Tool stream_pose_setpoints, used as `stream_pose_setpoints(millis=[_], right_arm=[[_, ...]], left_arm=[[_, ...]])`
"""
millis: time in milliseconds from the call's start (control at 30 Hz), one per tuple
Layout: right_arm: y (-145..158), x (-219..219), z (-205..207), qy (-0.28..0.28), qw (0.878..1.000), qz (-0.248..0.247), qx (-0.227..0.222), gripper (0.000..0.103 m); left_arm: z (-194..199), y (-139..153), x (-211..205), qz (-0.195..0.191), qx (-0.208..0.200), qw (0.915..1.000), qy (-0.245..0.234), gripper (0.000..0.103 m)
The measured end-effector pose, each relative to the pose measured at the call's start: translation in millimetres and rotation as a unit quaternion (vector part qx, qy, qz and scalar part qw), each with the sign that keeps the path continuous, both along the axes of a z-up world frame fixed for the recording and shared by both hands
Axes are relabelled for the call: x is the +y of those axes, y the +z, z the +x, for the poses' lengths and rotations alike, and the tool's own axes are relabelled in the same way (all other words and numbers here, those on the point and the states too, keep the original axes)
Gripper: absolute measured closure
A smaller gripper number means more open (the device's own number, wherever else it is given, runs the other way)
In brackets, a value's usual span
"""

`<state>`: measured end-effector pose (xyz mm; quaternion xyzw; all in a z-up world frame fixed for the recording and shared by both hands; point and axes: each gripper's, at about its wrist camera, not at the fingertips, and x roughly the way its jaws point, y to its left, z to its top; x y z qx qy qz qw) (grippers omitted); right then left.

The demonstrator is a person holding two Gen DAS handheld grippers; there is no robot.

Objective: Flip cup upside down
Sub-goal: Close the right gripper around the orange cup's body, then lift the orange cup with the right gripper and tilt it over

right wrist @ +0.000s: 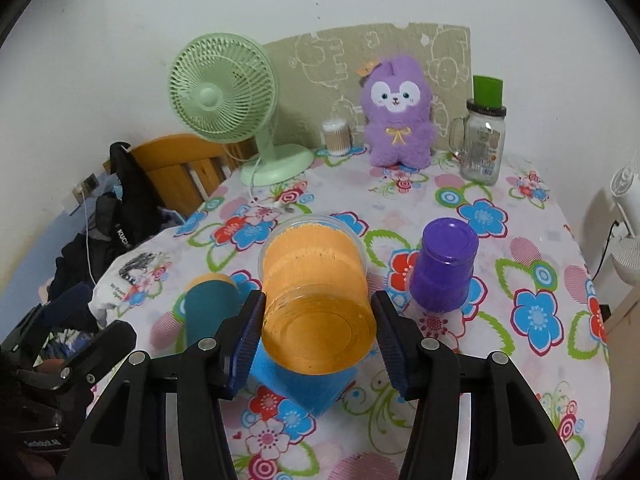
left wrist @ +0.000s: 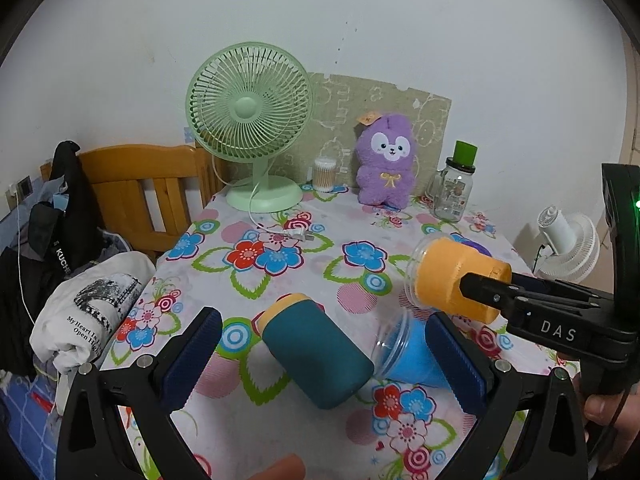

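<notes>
Right claw [right wrist: 318, 322] grips the orange cup [right wrist: 316, 288] sideways above the surface [right wrist: 520, 240], half hiding a blue cup [right wrist: 304, 384]. Left claw [left wrist: 320, 352] is open around a teal cup [left wrist: 316, 356].

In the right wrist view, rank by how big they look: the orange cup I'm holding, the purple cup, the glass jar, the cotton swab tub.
1. orange cup, clamped in the right gripper; largest, but nearest the lens, so inflated.
2. purple cup, standing upside down.
3. glass jar, farther back, so true size against the purple cup is unsure.
4. cotton swab tub, plainly smallest.
</notes>
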<state>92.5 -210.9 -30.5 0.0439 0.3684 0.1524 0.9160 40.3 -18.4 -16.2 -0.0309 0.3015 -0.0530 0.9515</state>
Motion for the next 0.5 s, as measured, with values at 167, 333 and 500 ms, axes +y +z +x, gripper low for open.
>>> stream_pose_setpoints(millis=[167, 333, 500], right_arm=[[13, 4, -24, 0.018, 0.999, 0.027, -0.016, 0.046], [10, 14, -61, 0.035, 0.998, 0.037, -0.027, 0.046], [-9, 30, -96, 0.055, 0.997, 0.038, -0.033, 0.046]], left_arm=[[-15, 6, 4, -0.005, -0.003, 1.0, -0.001, 0.001], [-34, 5, 13, -0.014, -0.001, 0.9999, 0.006, 0.0], [-57, -6, 25, -0.026, 0.006, 0.9995, 0.018, 0.0]])
